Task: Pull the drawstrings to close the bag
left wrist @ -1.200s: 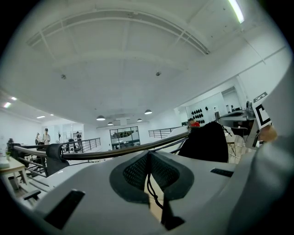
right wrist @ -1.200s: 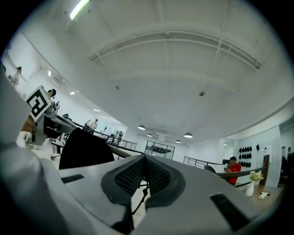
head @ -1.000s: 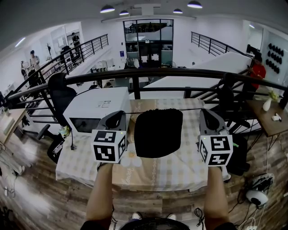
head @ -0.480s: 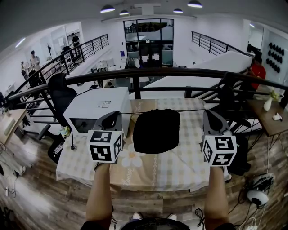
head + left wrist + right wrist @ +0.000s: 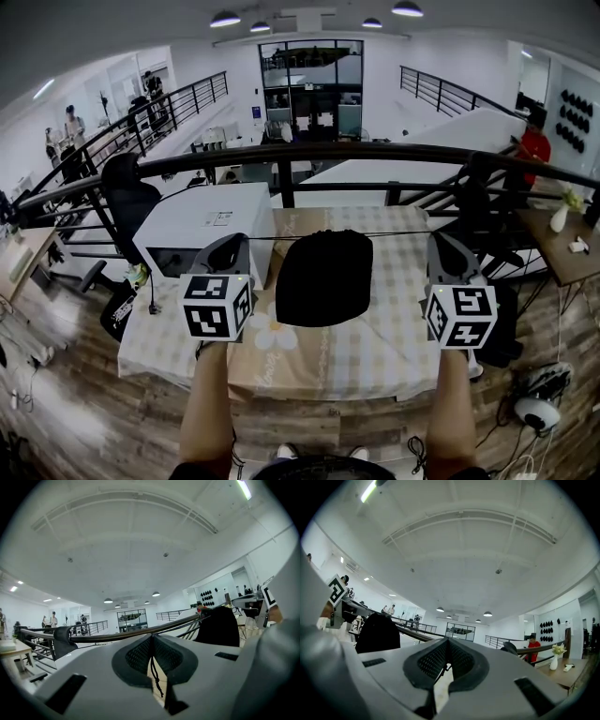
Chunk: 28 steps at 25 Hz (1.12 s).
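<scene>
Head view: left gripper (image 5: 244, 244) and right gripper (image 5: 441, 242) each pinch the taut drawstring (image 5: 398, 232); black bag (image 5: 323, 281) looks cinched, nearly done.

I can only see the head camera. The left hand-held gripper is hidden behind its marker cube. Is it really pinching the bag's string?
Observer: Yes. In the left gripper view, the left hand-held gripper has its jaws shut on the thin black left string.
Operator: Is there any string left over?
Observer: A short loose end dangles below the spot where it is pinched.
Operator: And the other side?
Observer: In the right gripper view, the right hand-held gripper is shut on the right string in the same way.
</scene>
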Tool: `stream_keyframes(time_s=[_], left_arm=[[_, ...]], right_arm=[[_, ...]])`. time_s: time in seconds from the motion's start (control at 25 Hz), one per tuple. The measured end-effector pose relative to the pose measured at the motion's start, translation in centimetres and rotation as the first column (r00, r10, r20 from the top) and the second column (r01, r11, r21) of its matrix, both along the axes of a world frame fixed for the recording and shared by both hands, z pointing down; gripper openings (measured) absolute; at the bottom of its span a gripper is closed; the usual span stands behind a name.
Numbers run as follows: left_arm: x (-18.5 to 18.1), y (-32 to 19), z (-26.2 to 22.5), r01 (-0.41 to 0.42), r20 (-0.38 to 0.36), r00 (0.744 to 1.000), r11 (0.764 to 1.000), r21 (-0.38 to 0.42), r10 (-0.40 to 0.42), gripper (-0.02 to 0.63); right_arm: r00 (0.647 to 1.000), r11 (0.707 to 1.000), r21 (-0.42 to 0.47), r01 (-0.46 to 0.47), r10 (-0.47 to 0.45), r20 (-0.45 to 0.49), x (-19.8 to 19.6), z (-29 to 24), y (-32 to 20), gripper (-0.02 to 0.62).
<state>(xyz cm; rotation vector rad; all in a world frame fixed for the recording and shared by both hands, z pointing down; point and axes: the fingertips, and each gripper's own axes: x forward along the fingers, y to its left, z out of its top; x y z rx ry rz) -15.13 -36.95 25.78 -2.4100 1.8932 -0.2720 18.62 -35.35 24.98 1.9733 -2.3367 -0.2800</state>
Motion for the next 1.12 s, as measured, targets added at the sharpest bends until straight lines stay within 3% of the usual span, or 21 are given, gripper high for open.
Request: stream_keyframes(time_s=[1.12], left_arm=[[0.10,-0.02,0.47,-0.004,-0.004,1.000,1.000,-0.015,0.003,0.025]], right_arm=[[1.000,1.000,0.008,-0.006,0.006,-0.018,0.01,-0.31,0.27,0.020]])
